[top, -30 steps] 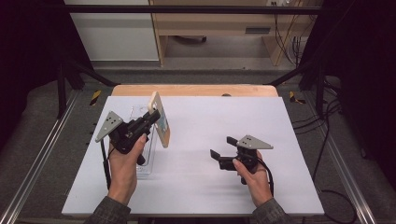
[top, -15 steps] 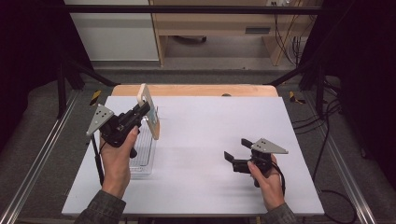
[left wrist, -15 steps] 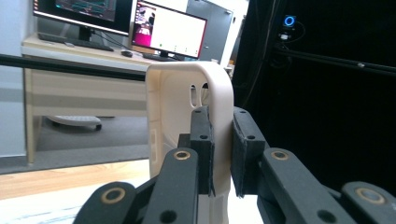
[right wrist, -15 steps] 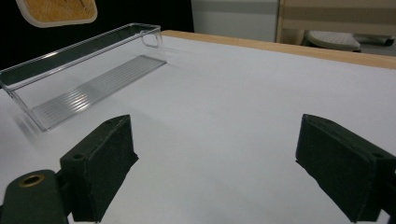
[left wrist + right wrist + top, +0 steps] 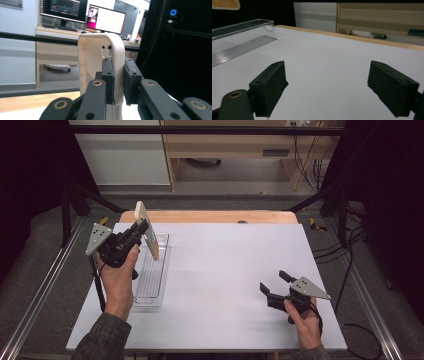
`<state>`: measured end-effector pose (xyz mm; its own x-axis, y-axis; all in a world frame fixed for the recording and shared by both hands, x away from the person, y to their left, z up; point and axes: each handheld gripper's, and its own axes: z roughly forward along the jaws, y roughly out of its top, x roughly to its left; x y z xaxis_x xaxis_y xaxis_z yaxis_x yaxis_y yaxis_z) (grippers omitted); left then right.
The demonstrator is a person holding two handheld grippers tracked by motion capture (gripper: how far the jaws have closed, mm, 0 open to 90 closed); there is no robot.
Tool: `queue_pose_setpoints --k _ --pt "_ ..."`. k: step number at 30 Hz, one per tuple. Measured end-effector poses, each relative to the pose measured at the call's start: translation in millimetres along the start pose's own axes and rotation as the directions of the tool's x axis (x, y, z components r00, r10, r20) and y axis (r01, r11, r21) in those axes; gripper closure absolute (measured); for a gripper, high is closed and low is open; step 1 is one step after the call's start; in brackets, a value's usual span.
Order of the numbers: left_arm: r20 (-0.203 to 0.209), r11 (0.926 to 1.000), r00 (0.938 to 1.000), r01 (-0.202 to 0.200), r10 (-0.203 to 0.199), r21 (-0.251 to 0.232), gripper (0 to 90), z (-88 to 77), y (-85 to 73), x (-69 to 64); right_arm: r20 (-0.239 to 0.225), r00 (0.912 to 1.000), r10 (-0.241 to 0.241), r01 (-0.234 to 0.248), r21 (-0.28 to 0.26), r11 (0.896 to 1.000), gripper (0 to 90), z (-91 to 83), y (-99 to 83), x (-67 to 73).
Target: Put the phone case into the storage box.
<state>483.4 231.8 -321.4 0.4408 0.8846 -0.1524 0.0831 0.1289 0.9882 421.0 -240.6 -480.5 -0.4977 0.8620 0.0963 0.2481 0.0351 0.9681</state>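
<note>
1. Left gripper raised over the left side of the counter, jaws pinching a beige plastic lid by one long edge.
2. Lid held on edge and tilted, clear of the counter, above the far end of the clear tray.
3. In the left gripper view, lid standing upright between the two black pads, rounded corner on top, two small slots near that corner.
4. Clear tray lying lengthwise on the left part of the counter, ribbed floor visible, nothing seen inside.
5. Right gripper low over the near right part of the counter, well apart from the tray, jaws spread wide with nothing between them.
6. In the right gripper view, pads far apart over bare white counter, tray at upper left, a corner of the lid above it.
</note>
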Motion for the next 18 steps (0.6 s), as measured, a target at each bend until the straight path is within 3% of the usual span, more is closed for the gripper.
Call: queue_pose_setpoints --k 6,14,18 --pt "-0.04 0.9997 0.9989 -0.023 0.023 -0.007 80.1 5.4 0.2 7.8 -0.008 0.9997 0.022 -0.022 0.018 1.0 15.2 -3.5 -3.9 -8.8" --pt "-0.085 0.9993 0.9957 -0.037 0.037 -0.006 80.1 13.8 -6.2 15.0 -0.019 0.9996 0.021 -0.021 0.034 0.999 9.3 -2.8 -9.2 -6.6" --pt "-0.095 0.9994 0.9949 -0.033 0.033 -0.003 80.1 16.7 -8.9 18.7 -0.03 0.9987 0.041 -0.041 0.008 0.999 8.2 -3.6 -9.3 -5.5"
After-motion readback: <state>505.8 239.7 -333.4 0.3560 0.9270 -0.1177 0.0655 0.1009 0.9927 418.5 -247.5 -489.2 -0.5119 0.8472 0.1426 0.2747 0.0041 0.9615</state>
